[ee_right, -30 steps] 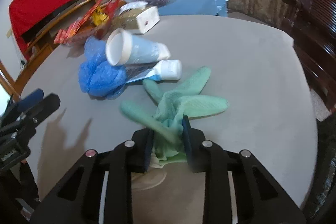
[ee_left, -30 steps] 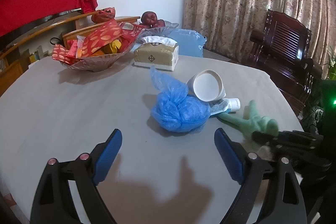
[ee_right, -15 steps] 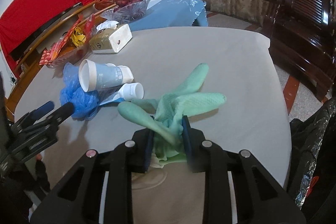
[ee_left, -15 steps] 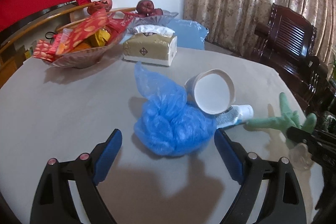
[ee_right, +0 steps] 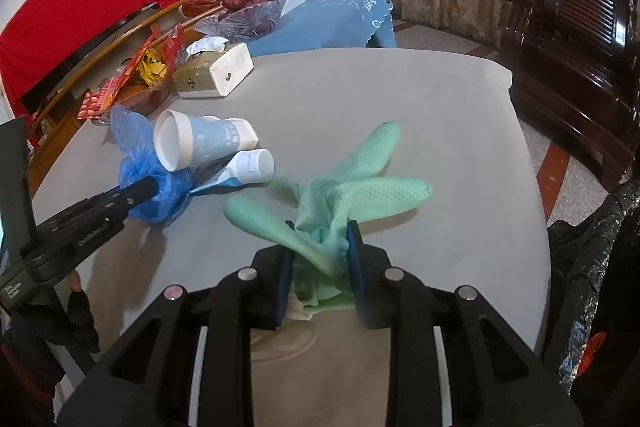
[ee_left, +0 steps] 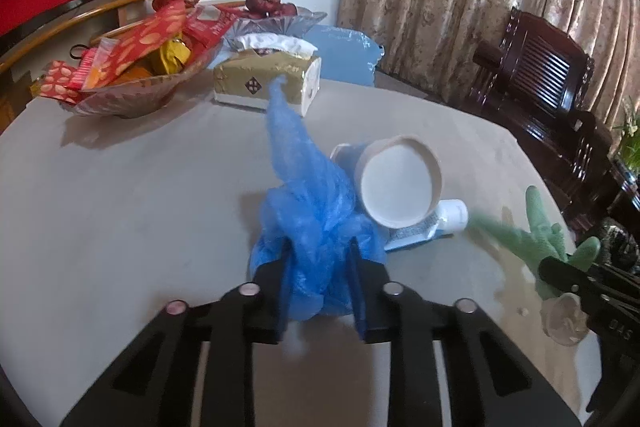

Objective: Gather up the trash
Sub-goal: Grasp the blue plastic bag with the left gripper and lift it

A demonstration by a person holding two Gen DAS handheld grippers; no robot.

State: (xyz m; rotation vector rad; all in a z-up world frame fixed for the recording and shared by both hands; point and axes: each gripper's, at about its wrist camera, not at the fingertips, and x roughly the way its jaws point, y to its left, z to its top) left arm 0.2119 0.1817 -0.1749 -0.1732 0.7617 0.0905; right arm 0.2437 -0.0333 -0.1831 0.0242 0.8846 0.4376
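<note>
My left gripper (ee_left: 320,263) is shut on a crumpled blue plastic bag (ee_left: 310,203) in the middle of the grey table; the bag also shows in the right wrist view (ee_right: 136,155). A tipped paper cup (ee_left: 400,183) and a white squeeze tube (ee_left: 448,217) lie just right of the bag. My right gripper (ee_right: 320,247) is shut on a green rubber glove (ee_right: 360,183) and holds it above the table's right part. The glove also shows in the left wrist view (ee_left: 540,231).
A gold tissue box (ee_left: 268,79), a glass bowl of snack packets (ee_left: 120,75) and a fruit bowl (ee_left: 272,15) stand at the table's far side. A black trash bag (ee_right: 592,267) hangs off the table's right edge. Dark wooden chairs (ee_left: 536,67) stand beyond.
My left gripper moved forward onto the blue bag and closed on it. My right gripper kept hold of the green glove and shifted only a little.
</note>
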